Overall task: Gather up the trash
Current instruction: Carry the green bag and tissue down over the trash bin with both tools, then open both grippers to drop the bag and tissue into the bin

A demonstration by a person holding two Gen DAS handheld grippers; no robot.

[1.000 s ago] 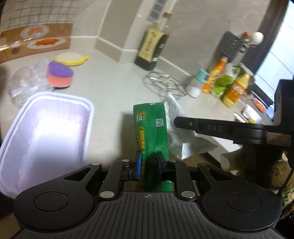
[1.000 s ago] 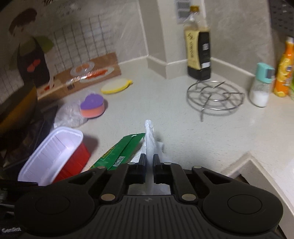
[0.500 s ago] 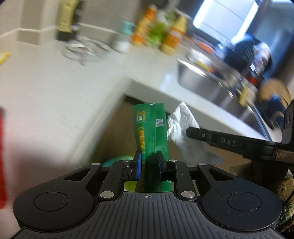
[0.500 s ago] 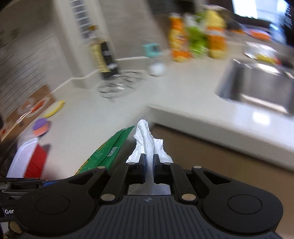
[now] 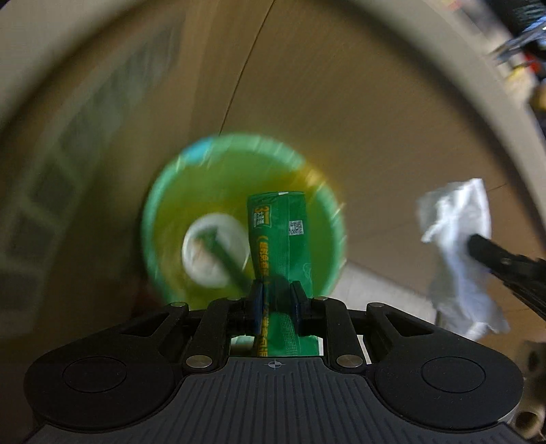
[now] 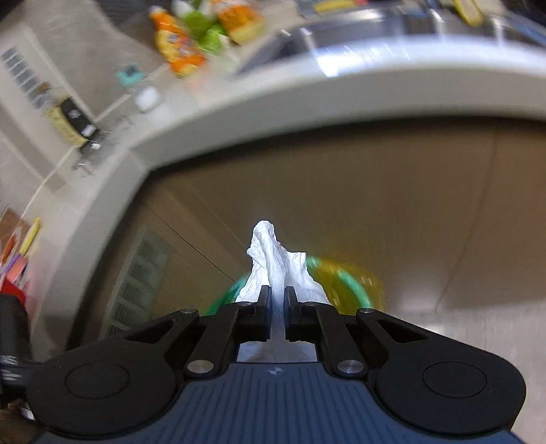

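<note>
The left tool (image 5: 275,296) is clamped on a green wrapper (image 5: 280,235), pointing down over a green bin (image 5: 163,191). At 3 o'clock, the right tool (image 6: 277,300) pinches a white tissue (image 6: 273,259) below the surface (image 6: 307,99) edge.

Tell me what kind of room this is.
Most likely a home kitchen: a pale countertop with a steel sink, bottles along the wall, and a green trash bin on the floor by the cabinets.
</note>
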